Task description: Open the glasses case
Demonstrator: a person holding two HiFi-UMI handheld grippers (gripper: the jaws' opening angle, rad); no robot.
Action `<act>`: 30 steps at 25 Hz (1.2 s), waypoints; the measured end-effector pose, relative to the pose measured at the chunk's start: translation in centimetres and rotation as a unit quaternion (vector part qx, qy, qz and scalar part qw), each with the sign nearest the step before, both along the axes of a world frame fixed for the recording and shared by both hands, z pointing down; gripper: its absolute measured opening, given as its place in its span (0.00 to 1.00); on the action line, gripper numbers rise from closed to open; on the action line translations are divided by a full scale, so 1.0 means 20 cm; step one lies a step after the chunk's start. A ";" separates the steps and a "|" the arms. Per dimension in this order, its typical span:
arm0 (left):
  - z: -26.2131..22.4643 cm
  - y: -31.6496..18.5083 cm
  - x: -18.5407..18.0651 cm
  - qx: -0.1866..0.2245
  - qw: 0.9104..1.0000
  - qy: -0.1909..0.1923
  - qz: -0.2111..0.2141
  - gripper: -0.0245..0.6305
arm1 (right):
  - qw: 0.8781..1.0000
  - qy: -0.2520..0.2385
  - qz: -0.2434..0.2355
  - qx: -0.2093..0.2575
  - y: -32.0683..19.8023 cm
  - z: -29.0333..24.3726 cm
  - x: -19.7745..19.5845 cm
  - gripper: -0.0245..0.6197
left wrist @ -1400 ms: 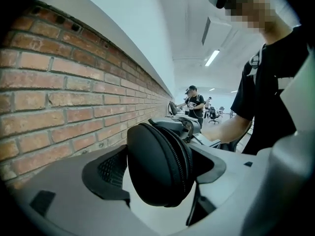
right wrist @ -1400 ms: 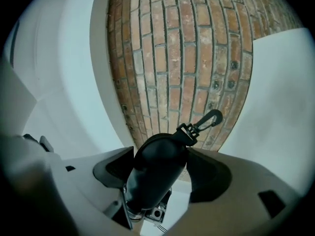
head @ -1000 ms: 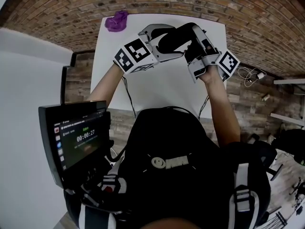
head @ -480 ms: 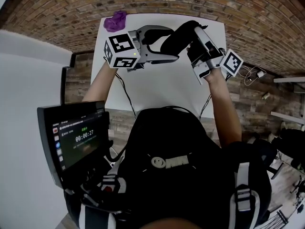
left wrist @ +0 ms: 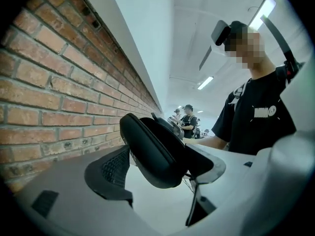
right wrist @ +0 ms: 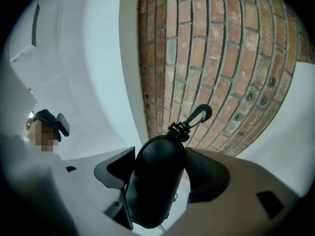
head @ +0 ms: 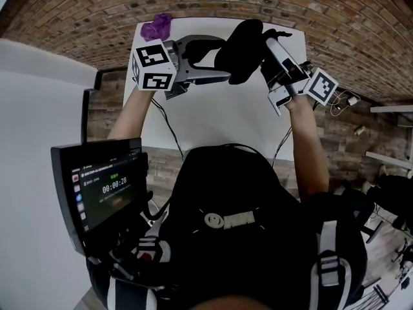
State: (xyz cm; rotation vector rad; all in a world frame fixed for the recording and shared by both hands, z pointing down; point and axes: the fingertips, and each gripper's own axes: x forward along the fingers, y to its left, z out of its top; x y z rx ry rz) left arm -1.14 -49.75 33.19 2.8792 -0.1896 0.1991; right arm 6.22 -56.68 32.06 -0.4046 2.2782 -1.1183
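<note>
The black glasses case (head: 240, 44) is held in the air above the white worktop (head: 219, 118). The left gripper (left wrist: 166, 168) grasps 1 end. The right gripper (right wrist: 162, 173) fingers have just been closing and clasp the other end, below its snap hook (right wrist: 197, 116).

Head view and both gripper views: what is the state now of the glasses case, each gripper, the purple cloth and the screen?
glasses case: in the air above the table, between both grippers, no opening visible.
left gripper: shut on the case.
right gripper: jaws have just been closing, pads on the case.
purple cloth: crumpled, lying at the table's far corner.
screen: on, showing a timer.
</note>
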 end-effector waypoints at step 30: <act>0.18 -0.22 -0.15 -0.035 0.980 -0.140 -0.135 0.09 | 0.702 0.514 -0.085 0.486 0.35 0.00 -0.21 0.52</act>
